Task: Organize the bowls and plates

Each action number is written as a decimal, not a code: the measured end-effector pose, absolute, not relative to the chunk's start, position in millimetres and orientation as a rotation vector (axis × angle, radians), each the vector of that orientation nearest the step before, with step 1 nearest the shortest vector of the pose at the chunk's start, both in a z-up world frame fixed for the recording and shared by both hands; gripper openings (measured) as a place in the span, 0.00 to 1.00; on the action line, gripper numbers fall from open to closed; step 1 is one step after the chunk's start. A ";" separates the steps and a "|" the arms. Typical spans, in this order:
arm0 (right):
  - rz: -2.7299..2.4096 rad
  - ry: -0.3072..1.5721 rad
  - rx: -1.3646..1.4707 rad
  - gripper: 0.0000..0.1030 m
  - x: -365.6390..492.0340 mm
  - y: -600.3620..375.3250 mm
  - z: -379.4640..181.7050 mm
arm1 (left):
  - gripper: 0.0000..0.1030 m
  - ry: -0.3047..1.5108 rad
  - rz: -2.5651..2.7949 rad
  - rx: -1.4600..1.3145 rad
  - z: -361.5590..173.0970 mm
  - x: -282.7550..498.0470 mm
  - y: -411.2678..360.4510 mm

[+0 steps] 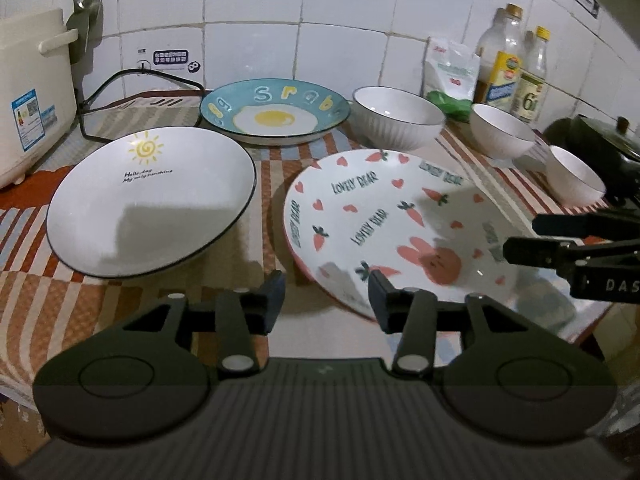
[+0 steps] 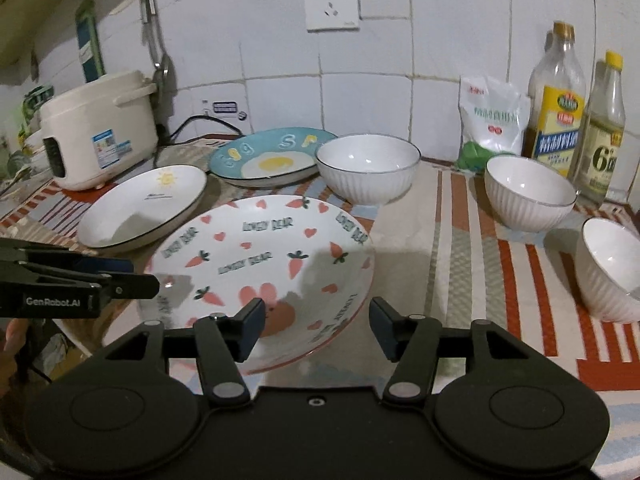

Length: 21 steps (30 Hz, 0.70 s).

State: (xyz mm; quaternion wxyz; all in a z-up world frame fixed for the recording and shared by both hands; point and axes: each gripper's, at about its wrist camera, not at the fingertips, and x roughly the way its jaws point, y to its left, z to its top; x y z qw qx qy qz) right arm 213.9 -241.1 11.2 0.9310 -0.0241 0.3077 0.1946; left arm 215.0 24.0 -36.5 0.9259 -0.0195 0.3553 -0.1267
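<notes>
Rabbit plate [image 1: 384,216] lies on the striped cloth [image 1: 120,304]; left gripper [image 1: 326,300] gapes empty at its near rim. Right wrist: right gripper [image 2: 316,328] likewise apart over that rim. Likely pre-grasp; next, clamp the edge

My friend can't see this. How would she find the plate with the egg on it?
Start at the cream rice cooker standing against the tiled wall. Just right of it, at the back of the striped cloth, a plate lies beside the biggest white bowl. That's the egg plate: the only blue one, with a fried egg painted in the middle and colourful letters round its rim.
</notes>
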 end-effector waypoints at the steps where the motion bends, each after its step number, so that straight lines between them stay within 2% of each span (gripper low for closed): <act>1: 0.406 0.635 -0.049 0.62 209.4 -240.6 14.5 | 0.46 0.728 -0.264 -0.036 -33.8 210.7 24.9; 9: 0.460 0.662 -0.047 0.66 171.3 -233.8 42.3 | 0.58 0.693 -0.250 0.042 -10.4 170.5 37.1; 11: 0.472 0.676 -0.044 0.66 162.4 -230.4 48.5 | 0.65 0.672 -0.241 0.068 -3.1 158.6 41.7; 14: 0.518 0.678 -0.022 0.66 149.5 -226.0 57.1 | 0.69 0.639 -0.241 0.098 8.1 140.4 49.9; 21: 0.606 0.660 -0.005 0.67 125.9 -204.1 78.9 | 0.71 0.646 -0.276 0.117 22.6 118.4 70.7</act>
